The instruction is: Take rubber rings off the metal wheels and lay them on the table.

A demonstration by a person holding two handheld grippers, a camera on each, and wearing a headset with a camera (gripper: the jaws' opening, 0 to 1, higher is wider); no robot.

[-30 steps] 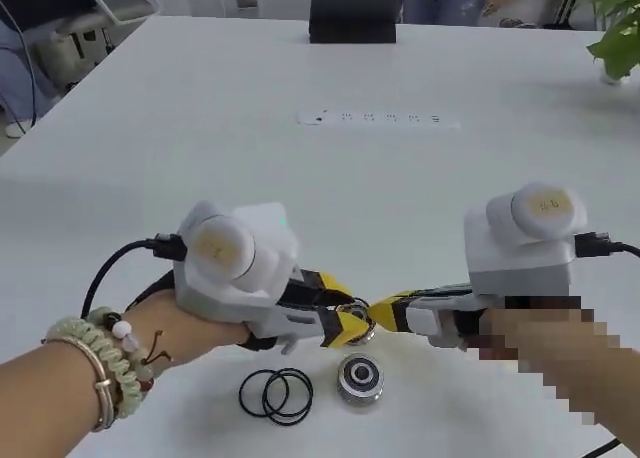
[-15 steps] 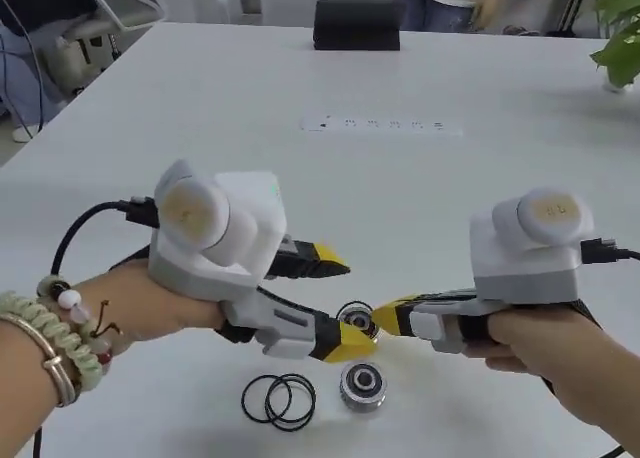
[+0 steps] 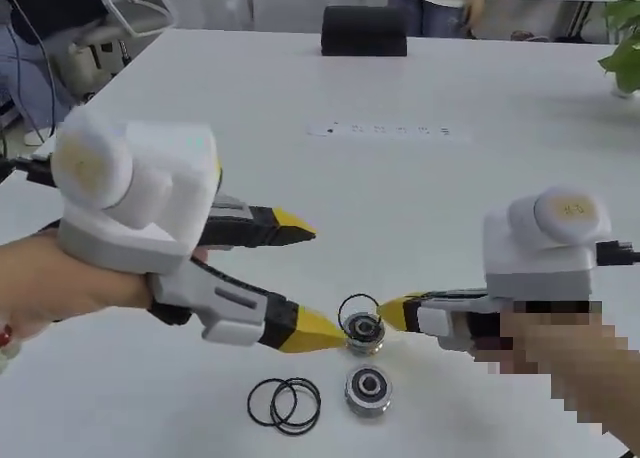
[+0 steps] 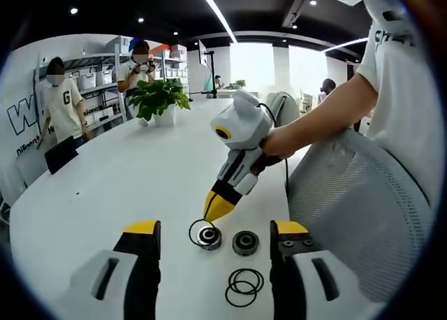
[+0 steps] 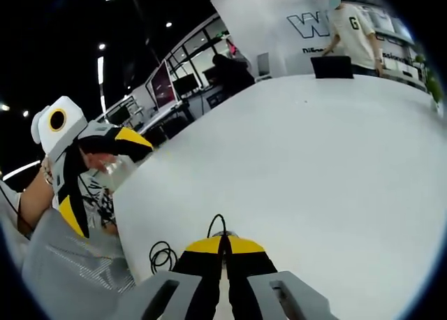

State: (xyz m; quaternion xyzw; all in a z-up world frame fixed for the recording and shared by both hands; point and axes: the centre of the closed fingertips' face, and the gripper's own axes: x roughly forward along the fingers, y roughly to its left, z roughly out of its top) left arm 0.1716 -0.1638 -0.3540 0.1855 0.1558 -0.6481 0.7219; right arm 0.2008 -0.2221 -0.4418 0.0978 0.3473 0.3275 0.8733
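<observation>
Thin black rubber ring [image 3: 357, 297] stood up, half off a metal wheel [image 3: 363, 331], near the table's [image 3: 450, 208] near edge.
Right gripper [image 3: 393, 313] was clenched on it; left gripper [image 3: 318, 278] gaped, released; the ring's lower arc was hidden.

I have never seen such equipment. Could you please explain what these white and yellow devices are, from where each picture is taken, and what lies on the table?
A person holds one white hand-held gripper with two yellow-tipped jaws in each hand; there is no robot arm. The head view looks down from a headset; each round picture comes from a camera on one gripper. The left gripper is open and holds nothing. The right gripper is shut on a thin black rubber ring, which stands up from one small round metal wheel. A second metal wheel and loose black rubber rings lie on the white table.
</observation>
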